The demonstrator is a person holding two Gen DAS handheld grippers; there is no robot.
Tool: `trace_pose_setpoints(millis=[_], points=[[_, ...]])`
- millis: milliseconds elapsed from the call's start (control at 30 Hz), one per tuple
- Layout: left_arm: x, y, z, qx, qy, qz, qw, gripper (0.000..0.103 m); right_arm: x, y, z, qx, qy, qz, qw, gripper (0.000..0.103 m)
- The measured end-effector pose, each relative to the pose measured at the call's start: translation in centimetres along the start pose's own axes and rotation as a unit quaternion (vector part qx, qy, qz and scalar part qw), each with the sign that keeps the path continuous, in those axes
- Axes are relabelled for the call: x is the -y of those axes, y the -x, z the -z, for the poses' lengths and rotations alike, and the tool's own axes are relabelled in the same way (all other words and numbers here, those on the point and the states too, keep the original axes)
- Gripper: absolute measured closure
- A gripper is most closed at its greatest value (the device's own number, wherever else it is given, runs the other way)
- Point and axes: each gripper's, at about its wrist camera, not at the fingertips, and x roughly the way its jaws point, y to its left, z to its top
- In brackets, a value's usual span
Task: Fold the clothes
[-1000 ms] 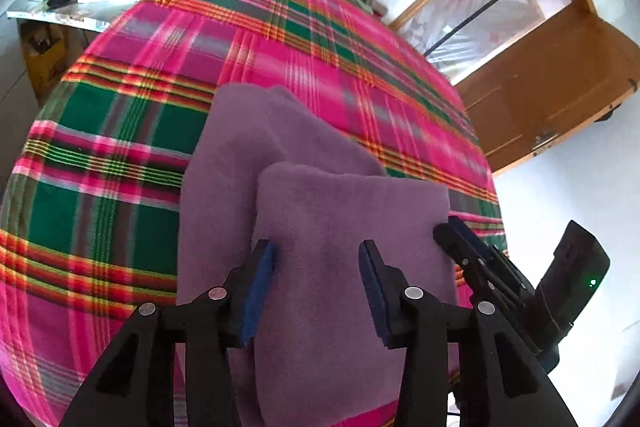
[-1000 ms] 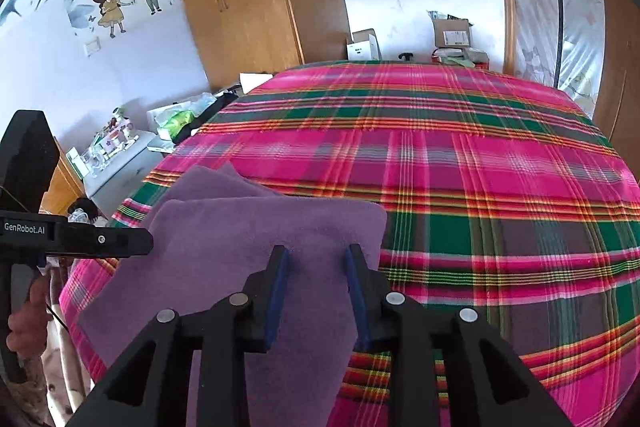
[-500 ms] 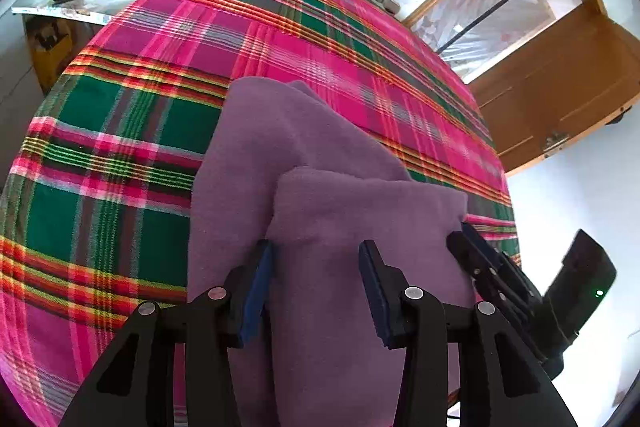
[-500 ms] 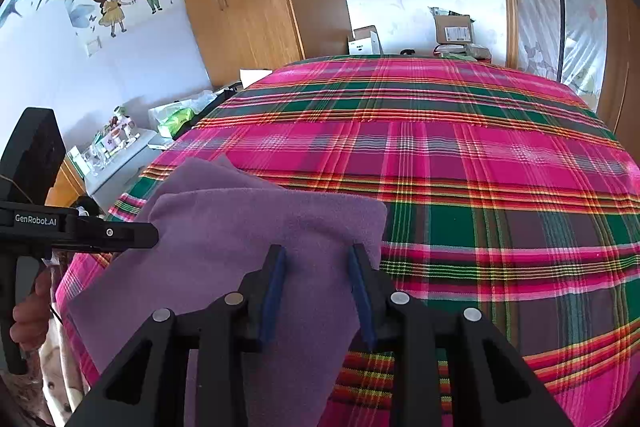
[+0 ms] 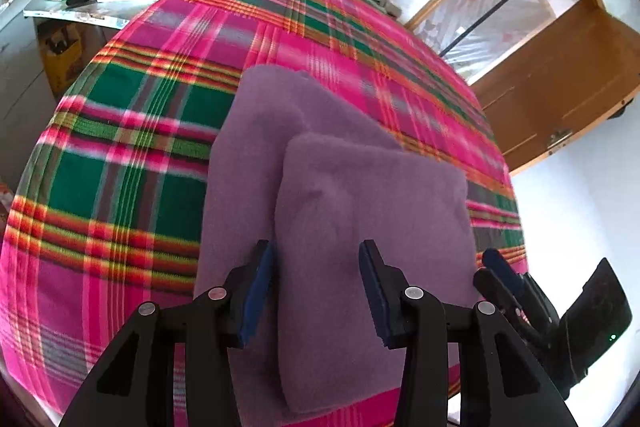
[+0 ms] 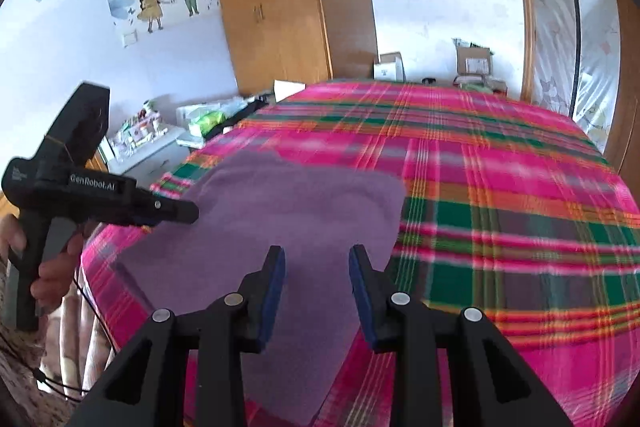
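1. Your left gripper (image 5: 316,287) hangs over the purple garment (image 5: 340,211), its jaws set wide apart with nothing between them. The right gripper (image 6: 316,291) is the same: spread, holding nothing, above the cloth's right side.
2. The purple garment lies on the plaid bedspread (image 5: 120,155) at the near edge, with a smaller folded layer on top and a wider layer showing beyond it toward 11 o'clock.
3. The top layer sits askew on the lower one. If you pinch only the upper edge, you will likely drag it off and undo the fold.
4. The near hem reaches the bed edge at 6 o'clock; pulling toward yourself could slide the fleece off.
5. Your grippers are close together, the right one at 4 o'clock in the left view; closing inward risks a knock.
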Motion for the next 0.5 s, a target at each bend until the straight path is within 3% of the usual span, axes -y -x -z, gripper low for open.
trace_pose_setpoints(millis=[500], points=[[0.4,-0.1,1.4,0.014,-0.022,-0.016,0.9995,0.057,0.3,0.3,1.0,0.001,-0.029,0.003,1.000,0.060]])
